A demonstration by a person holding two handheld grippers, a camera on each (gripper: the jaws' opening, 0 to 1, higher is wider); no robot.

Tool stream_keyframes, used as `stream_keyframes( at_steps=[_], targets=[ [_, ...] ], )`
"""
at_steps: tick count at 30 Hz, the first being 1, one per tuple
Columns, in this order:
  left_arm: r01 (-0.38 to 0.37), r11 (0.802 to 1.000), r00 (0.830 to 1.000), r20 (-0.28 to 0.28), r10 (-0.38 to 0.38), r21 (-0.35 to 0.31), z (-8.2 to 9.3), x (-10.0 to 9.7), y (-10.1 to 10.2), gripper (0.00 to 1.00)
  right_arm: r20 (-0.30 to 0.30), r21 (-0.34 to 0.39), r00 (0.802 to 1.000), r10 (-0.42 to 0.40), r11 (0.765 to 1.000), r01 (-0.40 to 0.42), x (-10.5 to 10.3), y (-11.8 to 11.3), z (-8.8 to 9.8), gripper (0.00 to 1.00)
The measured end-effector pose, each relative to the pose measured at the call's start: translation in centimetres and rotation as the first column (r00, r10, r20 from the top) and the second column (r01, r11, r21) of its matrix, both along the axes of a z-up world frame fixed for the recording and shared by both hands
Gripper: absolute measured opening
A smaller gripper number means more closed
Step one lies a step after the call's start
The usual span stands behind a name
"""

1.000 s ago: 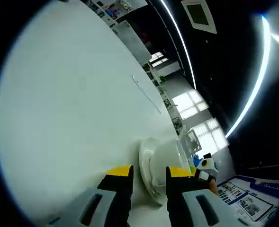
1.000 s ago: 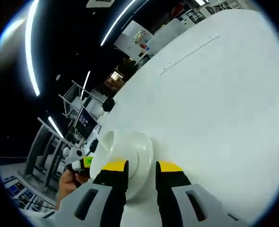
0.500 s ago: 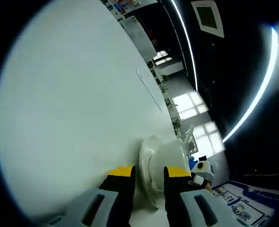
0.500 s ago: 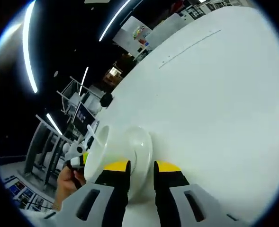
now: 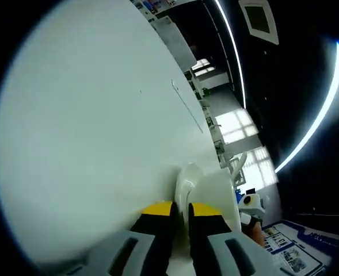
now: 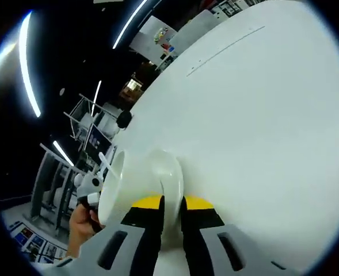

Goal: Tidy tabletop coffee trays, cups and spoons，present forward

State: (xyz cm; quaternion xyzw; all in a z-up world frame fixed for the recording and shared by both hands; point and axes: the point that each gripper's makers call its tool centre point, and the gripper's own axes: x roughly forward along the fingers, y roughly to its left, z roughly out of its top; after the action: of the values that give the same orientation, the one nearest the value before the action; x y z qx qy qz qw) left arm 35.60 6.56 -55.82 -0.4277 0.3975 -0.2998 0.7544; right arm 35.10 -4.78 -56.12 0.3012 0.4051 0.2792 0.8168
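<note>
White tabletop spans both views, heavily rolled; a thin seam line runs across it toward the far edge. Dark ceiling with long light strips behind, plus shelving and bright windows far off.

Saucer sits on the tabletop, white, seen edge-on in both views. Cup rests on it, white, with a white spoon handle sticking out past its rim. In the left gripper view the same saucer is at the near edge, cup just beyond it.

Left gripper: yellow-tipped jaws clenched onto the saucer rim, almost no gap between them. Right gripper: jaws likewise pinched on the saucer rim from the opposite side.

Each view catches the other gripper and the hand holding it, just past the cup.
</note>
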Motion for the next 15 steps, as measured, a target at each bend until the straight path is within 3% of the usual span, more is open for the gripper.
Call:
stream_keyframes(
  at_steps=[3, 5, 6, 9, 15],
  targets=[
    [-0.007, 1.0, 1.0, -0.012, 0.007, 0.004, -0.15, 0.0, 0.17, 0.09, -0.022, 0.006, 1.0, -0.013, 1.0, 0.013, 0.09, -0.04, -0.12, 0.08],
    [-0.014, 1.0, 0.999, -0.038, 0.014, -0.01, -0.2, 0.03, 0.2, 0.09, -0.057, 0.021, 0.998, -0.03, 0.999, 0.031, 0.05, -0.04, -0.23, 0.08],
    [-0.03, 0.999, 0.996, -0.083, 0.028, -0.035, -0.16, -0.04, 0.16, 0.08, -0.066, 0.023, 0.997, -0.034, 0.999, 0.036, 0.03, -0.03, -0.24, 0.07],
    [-0.043, 0.998, 0.992, -0.119, 0.037, -0.054, -0.29, 0.02, 0.2, 0.08, -0.102, 0.039, 0.994, -0.051, 0.998, 0.055, -0.02, 0.0, -0.32, 0.07],
    [-0.049, 0.997, 0.99, -0.137, 0.041, -0.057, -0.25, 0.05, 0.11, 0.08, -0.159, 0.068, 0.985, -0.067, 0.995, 0.079, -0.12, 0.0, -0.38, 0.06]
  ],
)
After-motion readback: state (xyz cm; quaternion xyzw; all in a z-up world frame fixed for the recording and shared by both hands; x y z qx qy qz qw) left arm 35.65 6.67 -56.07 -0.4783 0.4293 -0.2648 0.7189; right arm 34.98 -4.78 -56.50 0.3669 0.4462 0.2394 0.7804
